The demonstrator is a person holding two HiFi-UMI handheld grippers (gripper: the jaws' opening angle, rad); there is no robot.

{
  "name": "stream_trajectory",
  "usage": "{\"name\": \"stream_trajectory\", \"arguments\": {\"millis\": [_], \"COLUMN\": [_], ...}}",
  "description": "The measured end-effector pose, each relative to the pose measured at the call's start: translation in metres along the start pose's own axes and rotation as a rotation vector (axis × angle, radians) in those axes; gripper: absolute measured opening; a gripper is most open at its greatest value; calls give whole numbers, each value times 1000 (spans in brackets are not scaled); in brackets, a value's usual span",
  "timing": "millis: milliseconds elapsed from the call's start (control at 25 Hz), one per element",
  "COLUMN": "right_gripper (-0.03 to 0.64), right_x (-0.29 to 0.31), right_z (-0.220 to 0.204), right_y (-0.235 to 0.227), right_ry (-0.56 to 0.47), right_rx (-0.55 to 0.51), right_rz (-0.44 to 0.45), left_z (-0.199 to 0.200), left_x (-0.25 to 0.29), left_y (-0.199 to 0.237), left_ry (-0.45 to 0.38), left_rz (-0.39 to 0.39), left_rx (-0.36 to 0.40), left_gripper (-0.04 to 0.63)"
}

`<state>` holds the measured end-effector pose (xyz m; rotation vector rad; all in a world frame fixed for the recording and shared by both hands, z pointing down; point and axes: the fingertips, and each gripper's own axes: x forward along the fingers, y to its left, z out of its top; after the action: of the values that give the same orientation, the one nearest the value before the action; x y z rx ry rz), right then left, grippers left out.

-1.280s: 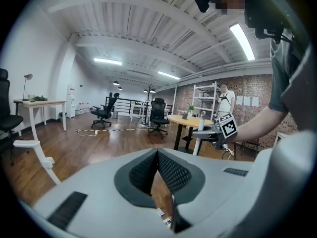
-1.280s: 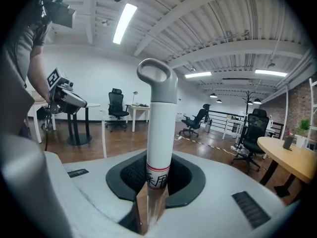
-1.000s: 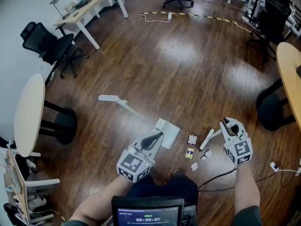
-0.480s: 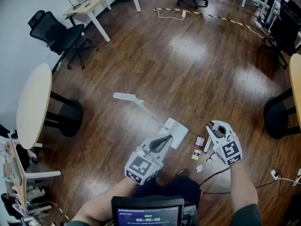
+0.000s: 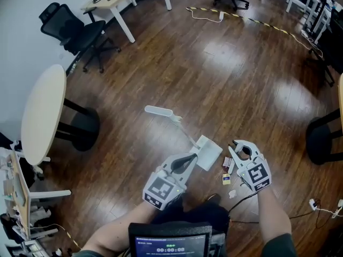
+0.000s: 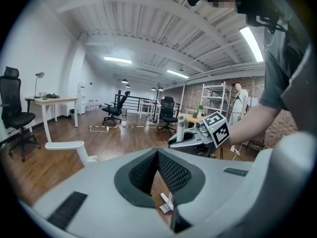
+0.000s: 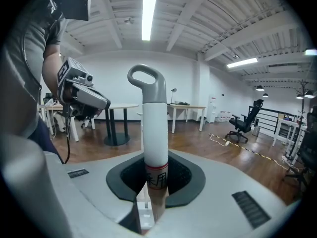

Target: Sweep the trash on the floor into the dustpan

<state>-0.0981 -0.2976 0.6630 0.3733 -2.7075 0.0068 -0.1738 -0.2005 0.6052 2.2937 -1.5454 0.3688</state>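
Trash [image 5: 226, 179] on the floor [image 5: 214, 79] close below us, between the two grippers, with the dustpan just past it.
Nearest us we see a few small scraps lying loose. The right gripper [image 5: 242, 148] is just beside them on their right, clenched on the upright broom handle [image 7: 153, 133]. The left gripper [image 5: 188, 158] sits to their left, jaws pressed together on nothing, with scraps showing on the floor through the gap under its pads. Just beyond the scraps lies the white dustpan [image 5: 210, 153], tray end toward the trash and long handle running away to the far left, not held. We judge the right gripper to be nearer the trash, so the sweep should go from its side leftward and away into the tray.
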Motion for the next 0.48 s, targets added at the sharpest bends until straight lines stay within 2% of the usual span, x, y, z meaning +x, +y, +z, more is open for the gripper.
{"name": "stream_trajectory", "arguments": {"millis": [280,480], "right_gripper": [78,78], "right_x": [32,37], "right_z": [29,44], "right_y": [22,23], "right_ry": [-52,-103], "right_rx": [45,93], "right_rz": [0,-43], "left_z": [5,6], "left_x": [-12,-13], "left_y": [27,31], "left_ry": [-5,1], "left_rz": [-16,-47], "left_rx": [6,16], "left_gripper": [3,3]}}
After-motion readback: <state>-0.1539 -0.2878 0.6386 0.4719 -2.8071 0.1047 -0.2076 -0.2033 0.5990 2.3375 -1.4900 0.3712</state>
